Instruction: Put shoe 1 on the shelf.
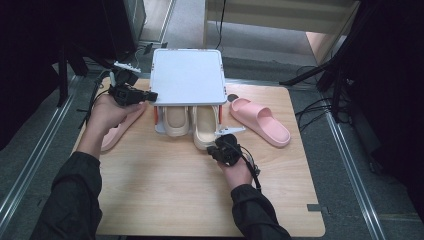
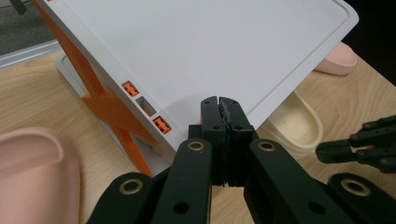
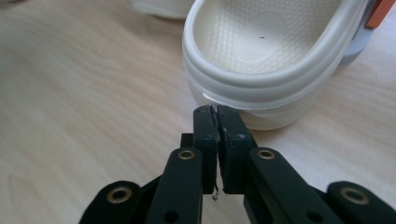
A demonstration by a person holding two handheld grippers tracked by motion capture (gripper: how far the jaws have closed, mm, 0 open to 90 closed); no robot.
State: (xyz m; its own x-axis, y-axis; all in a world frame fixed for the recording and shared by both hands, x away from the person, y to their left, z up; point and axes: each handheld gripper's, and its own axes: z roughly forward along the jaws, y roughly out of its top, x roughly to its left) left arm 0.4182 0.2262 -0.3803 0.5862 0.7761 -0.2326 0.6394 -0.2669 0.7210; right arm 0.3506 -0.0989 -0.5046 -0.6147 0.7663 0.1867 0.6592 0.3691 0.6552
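A shoe rack with a white top (image 1: pixel 187 75) and orange sides (image 2: pixel 112 107) stands at the back of the wooden table (image 1: pixel 170 185). Two cream slippers (image 1: pixel 177 122) (image 1: pixel 204 131) sit under it, heels toward me. My left gripper (image 1: pixel 151 96) (image 2: pixel 219 103) is shut with nothing in it, its tips at the near left corner of the rack's top. My right gripper (image 1: pixel 211 150) (image 3: pixel 217 111) points at the heel of the right cream slipper (image 3: pixel 261 51), just short of it. Its jaws stand together with only a thin slit and nothing between them.
One pink slipper (image 1: pixel 260 120) lies to the right of the rack, toe toward the front right. Another pink slipper (image 1: pixel 117 131) (image 2: pixel 32 172) lies at the left under my left hand. Bare wood spreads across the near half of the table. Dark stands and cables surround it.
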